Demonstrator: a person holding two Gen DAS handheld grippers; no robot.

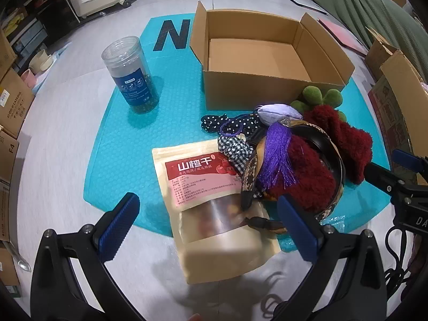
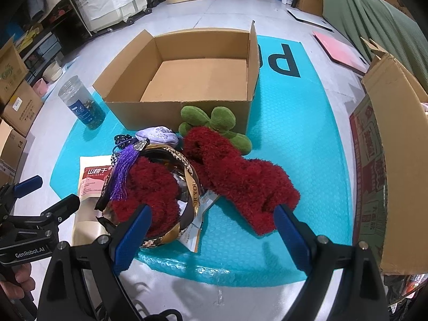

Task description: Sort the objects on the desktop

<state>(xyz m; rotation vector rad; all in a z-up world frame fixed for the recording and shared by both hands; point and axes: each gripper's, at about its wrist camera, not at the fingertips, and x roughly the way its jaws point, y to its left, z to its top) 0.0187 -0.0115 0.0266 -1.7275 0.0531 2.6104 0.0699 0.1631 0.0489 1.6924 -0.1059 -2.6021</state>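
Observation:
An open, empty cardboard box point(image 1: 267, 61) point(image 2: 187, 80) stands on a teal bubble mat point(image 1: 128, 160) point(image 2: 294, 133). A clear jar with a blue label point(image 1: 131, 75) point(image 2: 81, 107) stands left of it. In front lies a pile: dark red fuzzy socks point(image 2: 240, 182), a green plush point(image 2: 214, 120), a purple tassel point(image 1: 278, 155), headbands and a lavender sachet point(image 2: 157, 136). My left gripper point(image 1: 208, 227) hangs open over a beige snack pouch point(image 1: 203, 187), touching nothing. My right gripper point(image 2: 211, 238) is open above the mat's near edge, its pads either side of the socks without contact.
Tall cardboard boxes point(image 2: 388, 160) stand close on the right, and stacked boxes point(image 1: 10, 101) line the left. A pink board point(image 2: 339, 50) and green fabric point(image 2: 374, 21) lie behind on the right. A person's hand point(image 2: 16, 281) holds the left gripper's handle.

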